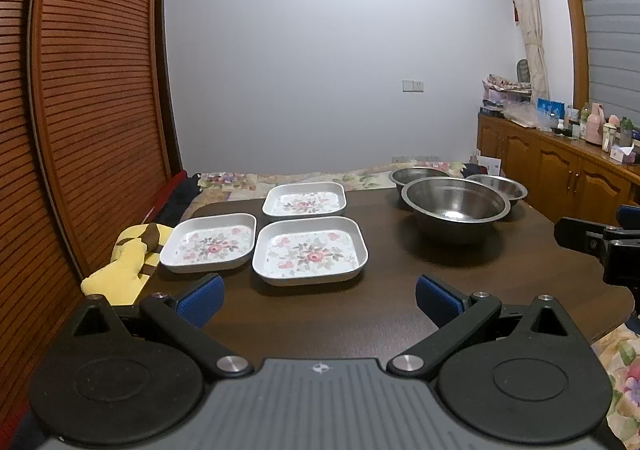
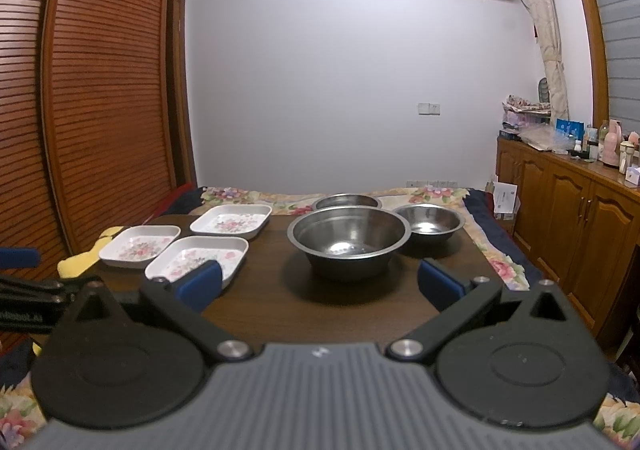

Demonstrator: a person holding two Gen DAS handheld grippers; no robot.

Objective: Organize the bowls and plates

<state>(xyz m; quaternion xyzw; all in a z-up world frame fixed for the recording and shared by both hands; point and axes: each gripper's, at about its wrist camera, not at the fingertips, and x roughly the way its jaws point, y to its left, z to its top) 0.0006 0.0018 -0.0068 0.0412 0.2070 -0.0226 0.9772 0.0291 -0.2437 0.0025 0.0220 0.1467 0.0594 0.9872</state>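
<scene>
Now both your left gripper (image 1: 319,300) and right gripper (image 2: 319,282) are spread wide and empty; take the nearest plate (image 1: 310,250) by its rim, then the big bowl (image 2: 349,240) on the table's (image 2: 280,302) right side.

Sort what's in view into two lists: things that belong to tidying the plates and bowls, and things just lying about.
Part of the job:
- three square floral plates
- large steel bowl
- two smaller steel bowls
- left tongs and right tongs, both open and empty

Lying about:
- yellow plush toy
- bottles and clutter on the wooden cabinet
- floral bedspread
</scene>
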